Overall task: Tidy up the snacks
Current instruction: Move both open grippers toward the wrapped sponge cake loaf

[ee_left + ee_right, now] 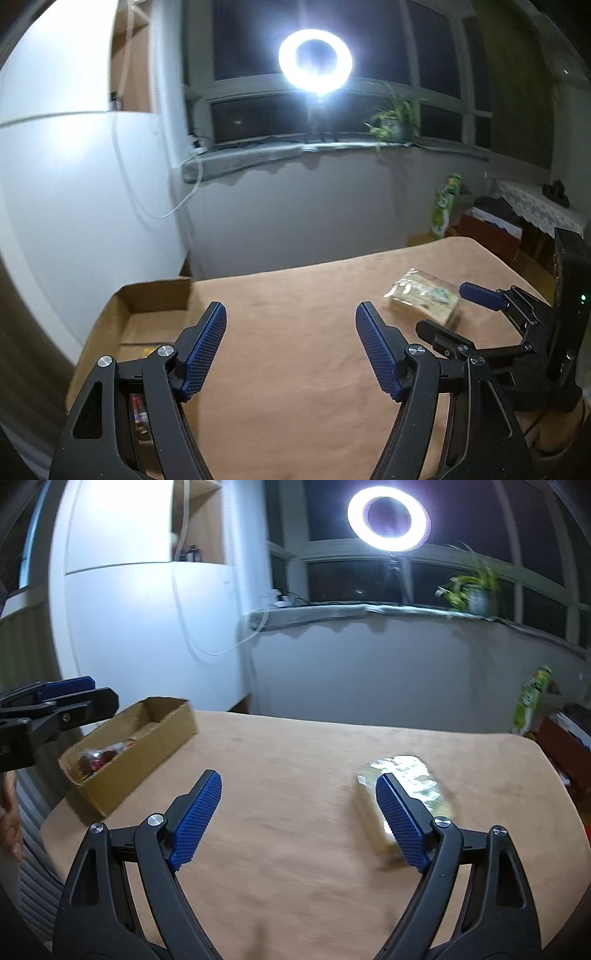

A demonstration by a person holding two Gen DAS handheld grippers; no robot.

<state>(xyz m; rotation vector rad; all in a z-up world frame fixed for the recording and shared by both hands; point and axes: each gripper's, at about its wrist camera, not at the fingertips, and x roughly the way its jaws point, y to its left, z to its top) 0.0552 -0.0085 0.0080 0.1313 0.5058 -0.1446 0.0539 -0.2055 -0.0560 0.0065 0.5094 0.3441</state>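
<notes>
A clear-wrapped snack pack [424,297] lies on the brown table [295,369] at the right; in the right wrist view the snack pack [410,779] sits just behind my right finger. An open cardboard box [129,746] with red snack packets [98,758] stands at the table's left edge; it also shows in the left wrist view [155,314]. My left gripper [291,325] is open and empty over the table, beside the box. My right gripper [299,794] is open and empty, just left of the snack pack; it also shows in the left wrist view [458,306].
A bright ring light [316,61] stands on the window sill with a potted plant [395,118]. A white cabinet [74,166] is at the left. A green bag [445,203] and red boxes [487,232] lie beyond the table's far right corner.
</notes>
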